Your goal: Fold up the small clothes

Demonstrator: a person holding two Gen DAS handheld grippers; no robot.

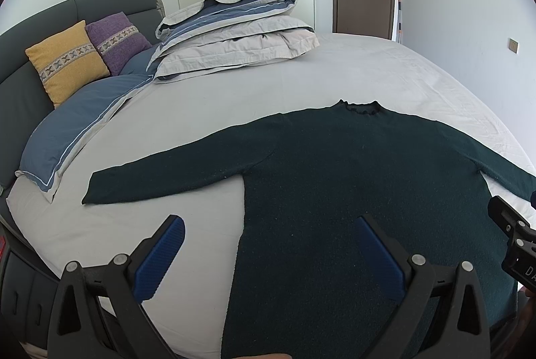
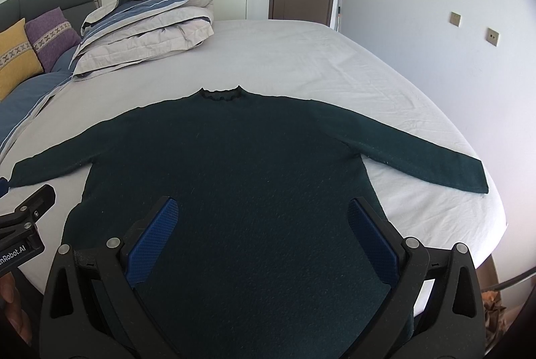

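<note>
Both grippers are right up front: left gripper point(image 1: 271, 231) and right gripper point(image 2: 263, 211) each have their blue pads spread wide, nothing pinched between them, hovering over the hem end of a dark green sweater point(image 2: 234, 174). It lies flat on the pale grey bed sheet point(image 2: 301, 57) with both sleeves stretched out sideways and the frilly collar point(image 2: 219, 94) pointing away from the cameras (the left gripper sits over its left edge, half above bare sheet). Further back there's a folded duvet point(image 1: 234, 30), plus a yellow cushion point(image 1: 67, 61) and purple cushion point(image 1: 117, 41) leaning on the headboard point(image 1: 20, 34).
</note>
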